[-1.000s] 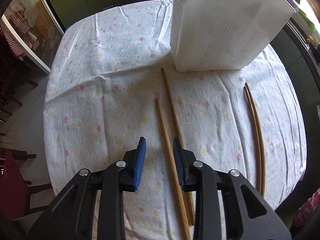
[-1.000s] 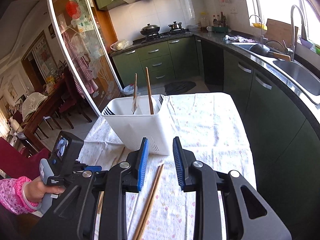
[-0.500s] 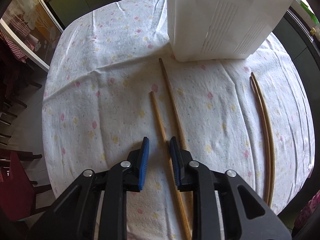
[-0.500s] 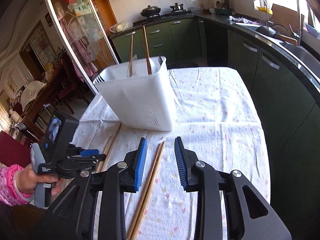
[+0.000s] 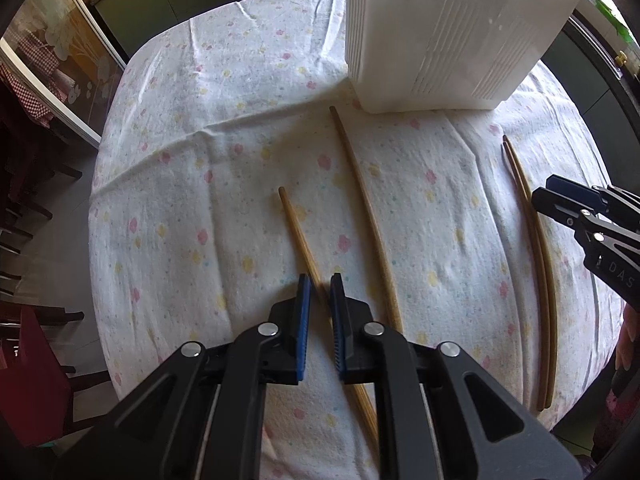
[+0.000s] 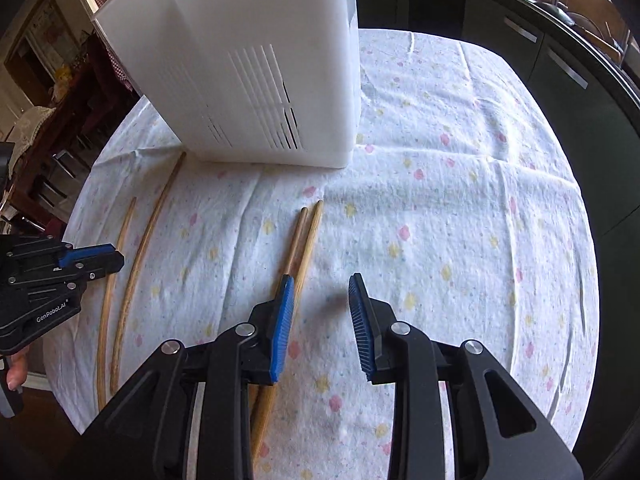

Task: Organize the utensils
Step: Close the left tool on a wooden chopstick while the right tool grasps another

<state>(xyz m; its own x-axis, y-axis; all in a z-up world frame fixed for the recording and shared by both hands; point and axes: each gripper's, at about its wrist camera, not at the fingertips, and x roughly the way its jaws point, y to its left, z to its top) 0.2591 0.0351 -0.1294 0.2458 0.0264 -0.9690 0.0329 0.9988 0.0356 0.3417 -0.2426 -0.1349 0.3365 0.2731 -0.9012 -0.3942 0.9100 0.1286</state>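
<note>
Two hand-held grippers work over a desk [image 5: 168, 184] covered with a white cloth dotted with pink and yellow flowers, where four wooden chopsticks lie in front of a white slotted utensil holder [image 5: 448, 36].

The left hand-held gripper [image 5: 320, 284] points steeply down at the near pair. Its blue pads, which have just been closing, stand almost together with the light chopstick [image 5: 298, 232] running between them; whether the pads actually press on it cannot be told from either view. The darker chopstick [image 5: 368, 216] lies just to the right of that gripper, its far tip close to the base of the utensil holder.

The right hand-held gripper [image 6: 320, 284] hangs low over the cloth with its jaws spread and nothing between them. The second pair of chopsticks [image 6: 306, 236] lies side by side, touching along much of its length, and passes under the gripper's left finger rather than through the gap.

In the left wrist view the right gripper enters from the right edge beside that second pair. In the right wrist view the left gripper shows at the left edge, with part of a person's hand [image 6: 16, 368] below it. Dark green kitchen cabinets [image 6: 560, 56] line the background.
</note>
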